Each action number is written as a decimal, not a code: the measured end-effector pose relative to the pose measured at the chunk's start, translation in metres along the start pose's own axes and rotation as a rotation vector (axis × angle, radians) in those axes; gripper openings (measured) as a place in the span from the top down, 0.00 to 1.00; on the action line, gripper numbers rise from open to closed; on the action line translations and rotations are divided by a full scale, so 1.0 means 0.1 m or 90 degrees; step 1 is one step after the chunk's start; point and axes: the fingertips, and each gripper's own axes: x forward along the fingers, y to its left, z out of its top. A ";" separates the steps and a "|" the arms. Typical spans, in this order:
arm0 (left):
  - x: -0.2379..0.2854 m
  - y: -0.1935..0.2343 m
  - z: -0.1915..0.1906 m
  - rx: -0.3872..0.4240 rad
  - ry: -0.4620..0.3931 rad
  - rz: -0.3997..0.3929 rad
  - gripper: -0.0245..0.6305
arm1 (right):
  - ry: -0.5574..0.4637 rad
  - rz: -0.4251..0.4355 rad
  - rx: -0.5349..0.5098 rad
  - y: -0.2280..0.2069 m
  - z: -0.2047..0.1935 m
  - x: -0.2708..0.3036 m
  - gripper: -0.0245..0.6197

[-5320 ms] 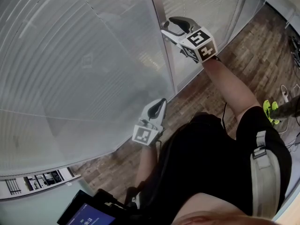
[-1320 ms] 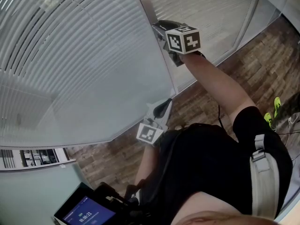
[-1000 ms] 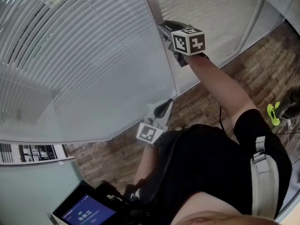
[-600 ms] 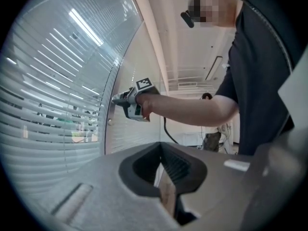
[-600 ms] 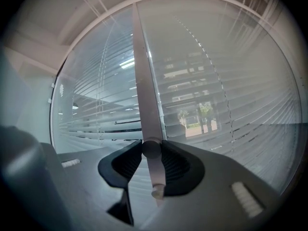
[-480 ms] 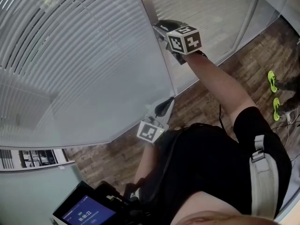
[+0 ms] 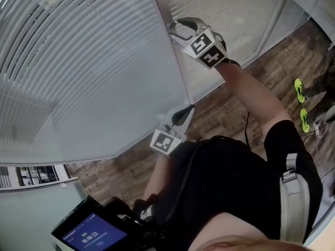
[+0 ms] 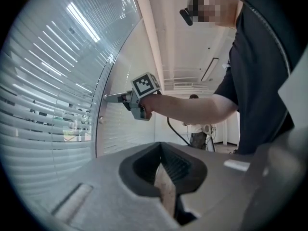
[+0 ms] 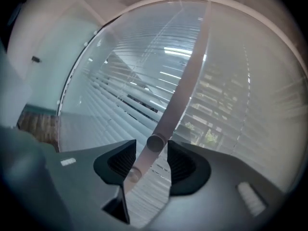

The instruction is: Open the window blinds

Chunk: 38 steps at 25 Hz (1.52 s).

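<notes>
Horizontal blinds hang behind glass panes split by a grey upright post. My right gripper is up at that post. In the right gripper view a small round knob on the post sits between the two pads, with a sliver of gap on its left side. The right gripper is open; its jaws have just been opening around the knob. My left gripper hangs lower by the glass, shut on nothing. The left gripper view shows the right gripper touching the post.
A wood floor runs along the foot of the glass wall. A tablet screen sits at the lower left of the head view. Someone's green shoes stand at the right. A second knob is lower on the post.
The right gripper has rolled at the post, its marker cube turning, and its jaws stand wider than half a second ago. The left gripper has barely shifted.
</notes>
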 end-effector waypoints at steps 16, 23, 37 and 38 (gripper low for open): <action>0.02 0.06 -0.07 0.012 -0.011 0.009 0.96 | 0.107 -0.058 -0.595 0.10 -0.02 0.21 0.72; 0.01 0.08 -0.09 0.017 -0.009 0.011 0.96 | 0.113 -0.060 -0.604 0.10 -0.04 0.22 0.75; 0.01 0.05 -0.03 -0.001 0.002 0.009 0.96 | 0.083 -0.048 -0.391 0.06 0.00 0.23 0.75; 0.00 0.05 -0.03 -0.001 0.003 0.010 0.96 | 0.079 -0.049 -0.371 0.05 0.00 0.23 0.75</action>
